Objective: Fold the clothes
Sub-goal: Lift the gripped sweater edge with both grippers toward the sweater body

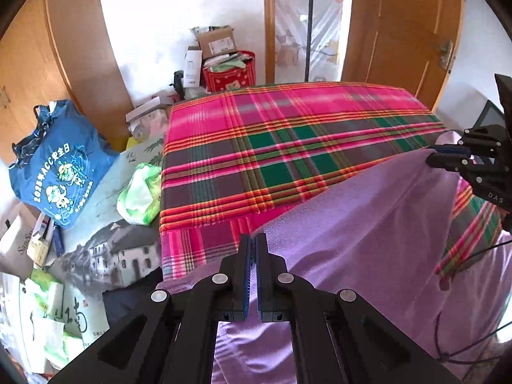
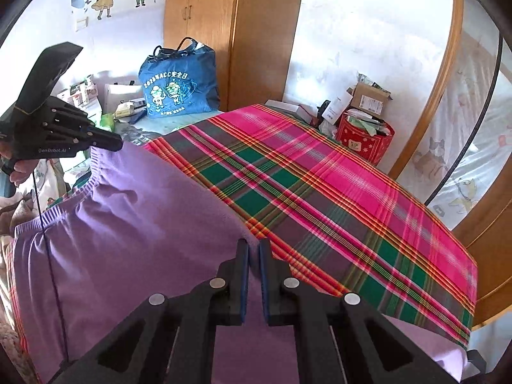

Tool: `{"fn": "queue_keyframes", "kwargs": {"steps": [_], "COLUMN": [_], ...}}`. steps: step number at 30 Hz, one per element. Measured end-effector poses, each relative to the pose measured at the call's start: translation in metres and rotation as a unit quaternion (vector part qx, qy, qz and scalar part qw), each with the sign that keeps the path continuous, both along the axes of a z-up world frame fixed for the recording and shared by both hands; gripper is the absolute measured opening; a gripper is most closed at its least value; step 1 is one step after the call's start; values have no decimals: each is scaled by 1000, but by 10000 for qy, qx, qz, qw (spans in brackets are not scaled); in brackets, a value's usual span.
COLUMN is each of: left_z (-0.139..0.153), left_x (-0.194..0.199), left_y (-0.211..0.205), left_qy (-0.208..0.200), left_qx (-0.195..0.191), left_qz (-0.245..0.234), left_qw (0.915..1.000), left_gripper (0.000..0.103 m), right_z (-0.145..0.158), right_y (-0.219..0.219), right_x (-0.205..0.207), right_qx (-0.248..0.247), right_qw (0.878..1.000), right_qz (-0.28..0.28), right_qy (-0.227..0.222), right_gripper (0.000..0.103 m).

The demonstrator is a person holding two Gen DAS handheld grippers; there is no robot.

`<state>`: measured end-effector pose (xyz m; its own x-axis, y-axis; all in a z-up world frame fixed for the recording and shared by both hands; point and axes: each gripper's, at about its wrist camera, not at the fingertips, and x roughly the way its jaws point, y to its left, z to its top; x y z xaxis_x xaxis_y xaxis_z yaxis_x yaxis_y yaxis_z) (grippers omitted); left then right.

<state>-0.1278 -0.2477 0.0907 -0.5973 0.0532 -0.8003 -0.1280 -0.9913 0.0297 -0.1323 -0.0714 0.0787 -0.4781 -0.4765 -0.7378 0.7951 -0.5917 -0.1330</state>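
Lilac knitted fleece garment (image 1: pixel 368 224) hangs lifted over the pink-and-green plaid blanket (image 1: pixel 272 147) covering the bed, its edge pinched by both the left hand-held gripper (image 1: pixel 254 256) and the right hand-held gripper (image 2: pixel 254 262).

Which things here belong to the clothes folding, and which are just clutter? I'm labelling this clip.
Job:
purple garment
left gripper, shut on it
right gripper, shut on it
plaid blanket, the work surface

Lying about:
blue bag
red tub
cardboard box
green plastic bag
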Motion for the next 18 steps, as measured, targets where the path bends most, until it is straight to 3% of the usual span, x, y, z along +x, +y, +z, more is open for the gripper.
{"fn": "queue_keyframes", "kwargs": {"steps": [18], "left_z": [39], "left_x": [70], "left_y": [17], "left_qy": [310], "left_qx": [-157], "left_qz": [-27], "left_qw": [9994], "left_gripper": [3], "right_z": [34], "right_y": [20], "right_x": [74], "right_qx": [-68], "right_qw": [9993], "right_qz": [-100], "right_qy": [342], "right_gripper": [7]}}
